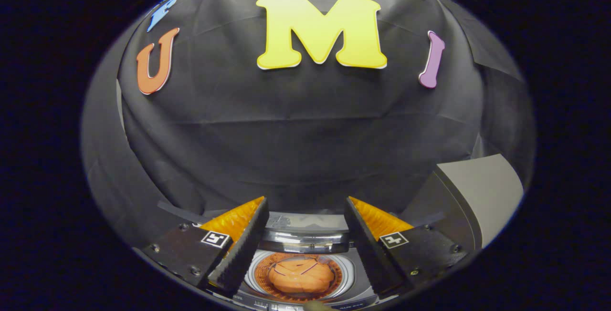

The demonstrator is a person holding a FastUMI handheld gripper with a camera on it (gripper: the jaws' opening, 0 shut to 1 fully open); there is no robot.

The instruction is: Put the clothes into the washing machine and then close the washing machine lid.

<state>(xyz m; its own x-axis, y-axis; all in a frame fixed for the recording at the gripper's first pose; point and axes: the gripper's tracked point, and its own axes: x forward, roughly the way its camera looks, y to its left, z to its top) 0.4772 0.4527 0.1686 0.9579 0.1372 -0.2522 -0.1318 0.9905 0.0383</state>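
Progress: clothes (300,276) already lie in the drum of the washing machine (355,273), an orange bundle resting at the bottom, so I judge the loading step done.
Remaining: lid (305,242) looks raised at the back of the opening, just beyond the drum; closing it is what I have left.
Hand-held gripper (305,239): released, fingers spread wide with nothing between them; I see the drum and the lid through the gap, below and ahead of the tips.
Clothes position: inside the tub, between the two fingers as I look down, well clear of both.
Surroundings: grey panel (482,191) stands off to the right beyond the right finger; I cannot tell what it is.
Obstruction: none that I see between my fingers and the lid.
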